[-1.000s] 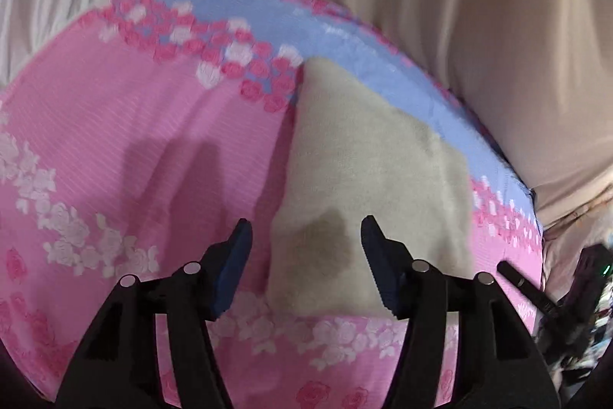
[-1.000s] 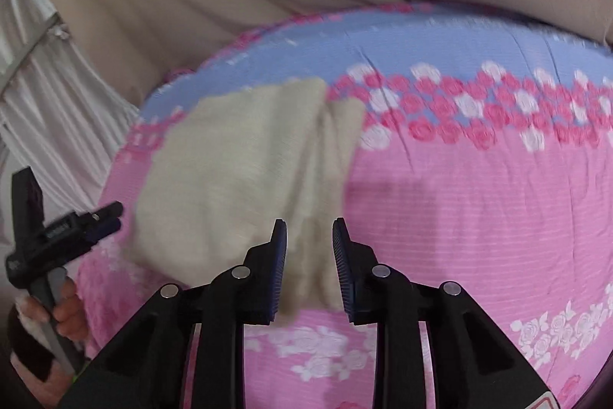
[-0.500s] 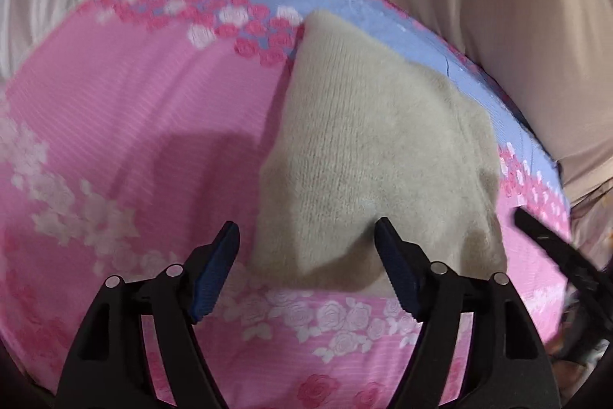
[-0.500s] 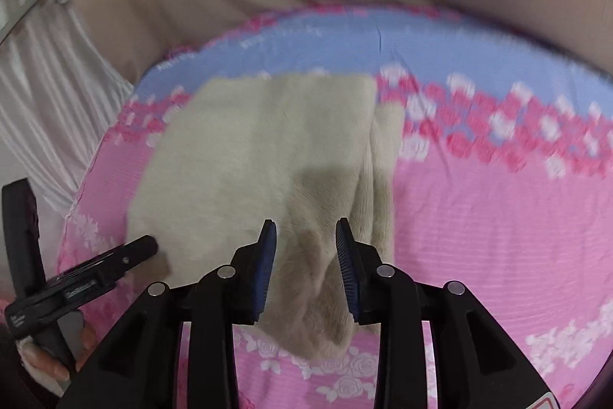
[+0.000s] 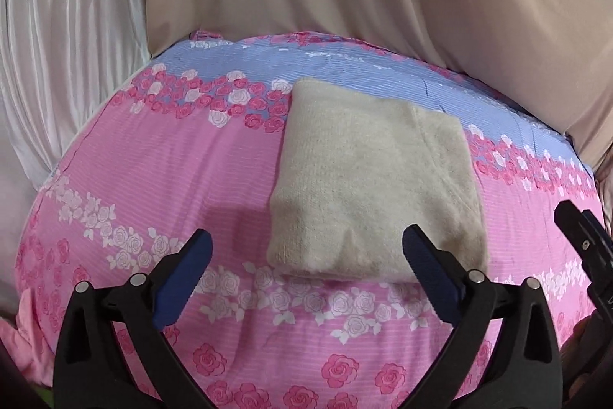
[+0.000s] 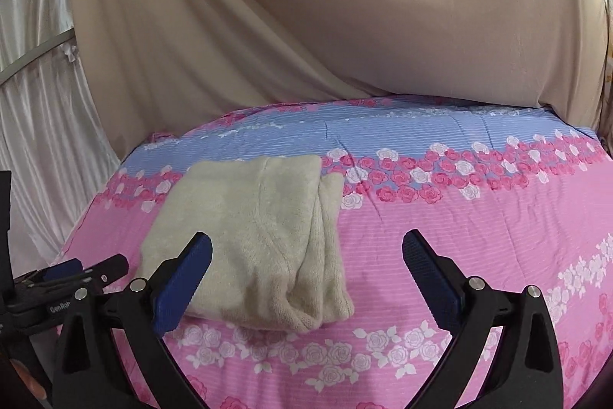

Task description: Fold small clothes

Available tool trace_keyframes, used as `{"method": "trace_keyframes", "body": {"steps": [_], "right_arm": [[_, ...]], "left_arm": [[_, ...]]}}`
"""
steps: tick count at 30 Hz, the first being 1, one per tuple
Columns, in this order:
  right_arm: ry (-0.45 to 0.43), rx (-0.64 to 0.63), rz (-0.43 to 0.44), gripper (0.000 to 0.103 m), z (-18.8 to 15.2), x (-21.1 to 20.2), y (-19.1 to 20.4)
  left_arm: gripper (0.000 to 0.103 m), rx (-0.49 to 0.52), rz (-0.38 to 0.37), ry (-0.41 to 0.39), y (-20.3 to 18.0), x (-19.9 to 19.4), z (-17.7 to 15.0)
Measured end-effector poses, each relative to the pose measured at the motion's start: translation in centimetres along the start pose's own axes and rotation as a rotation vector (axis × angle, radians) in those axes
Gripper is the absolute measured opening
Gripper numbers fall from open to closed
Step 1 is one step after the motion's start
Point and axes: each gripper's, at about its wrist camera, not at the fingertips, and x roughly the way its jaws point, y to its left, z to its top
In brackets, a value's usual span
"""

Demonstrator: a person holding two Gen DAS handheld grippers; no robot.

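Observation:
A beige knitted garment (image 5: 367,175) lies folded into a compact rectangle on the pink and blue rose-print bedspread (image 5: 153,179). My left gripper (image 5: 306,275) is open and empty, held just in front of the garment's near edge. In the right wrist view the same garment (image 6: 253,232) lies left of centre, its layered fold edge facing the near right. My right gripper (image 6: 306,275) is open and empty, above the garment's near right corner. The left gripper's black tip (image 6: 95,267) shows at the left edge of that view. The right gripper (image 5: 582,240) shows at the right edge of the left wrist view.
A beige curtain (image 6: 325,6) hangs behind the bed. White satin drapes (image 5: 69,45) hang at the left. The bedspread (image 6: 479,236) stretches flat to the right of the garment. The bed's far edge meets the curtain.
Both grippers have pulled back and risen away from the garment. Both jaws opened wider, the right one from nearly closed. The garment stays flat on the bed.

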Motion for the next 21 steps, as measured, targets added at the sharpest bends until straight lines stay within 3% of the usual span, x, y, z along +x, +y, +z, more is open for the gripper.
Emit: {"method": "trace_keyframes", "body": {"steps": [13,21], "right_arm": [[0.081,0.028,-0.026,0.098,-2.9,-1.8,0.1],[0.119,0.015,-0.054,0.098,-5.2,-1.9,0.4]], "left_arm": [[0.098,0.074,0.102,-0.065,-2.0,-2.2,-2.1],[0.098,0.059,0.101,-0.090,-1.8,-3.2,-3.1]]}}
